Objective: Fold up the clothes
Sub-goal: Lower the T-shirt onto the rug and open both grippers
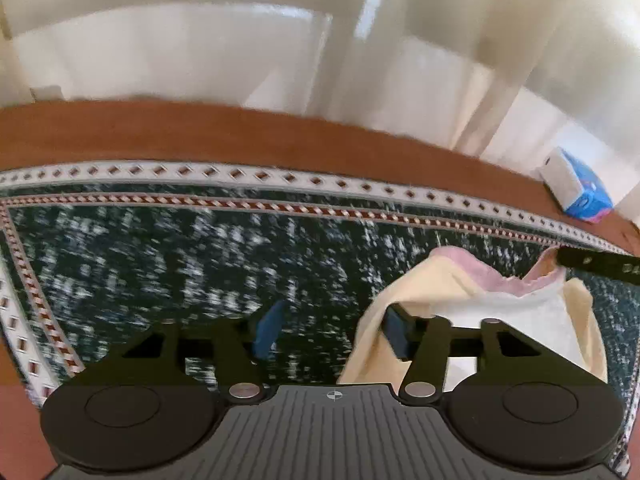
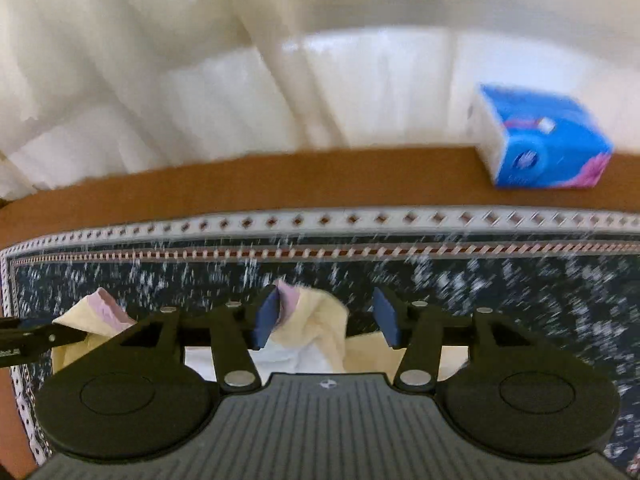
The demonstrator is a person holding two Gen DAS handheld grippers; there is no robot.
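A small cream garment with a pink collar edge (image 1: 480,288) lies bunched on the dark patterned cloth. In the left wrist view my left gripper (image 1: 334,330) is open, and its right finger pad (image 1: 396,330) touches the garment's left edge. In the right wrist view my right gripper (image 2: 326,318) is open over the garment (image 2: 316,320), and a pink corner rests against its left pad (image 2: 266,316). The right gripper's finger shows at the left wrist view's right edge (image 1: 600,266), and the left gripper's finger at the right wrist view's left edge (image 2: 28,340).
The dark speckled cloth (image 1: 180,248) with a white and red border covers a brown wooden table (image 1: 200,132). A blue and white tissue box (image 2: 540,140) stands at the table's far right edge. Pale curtains (image 2: 240,60) hang behind the table.
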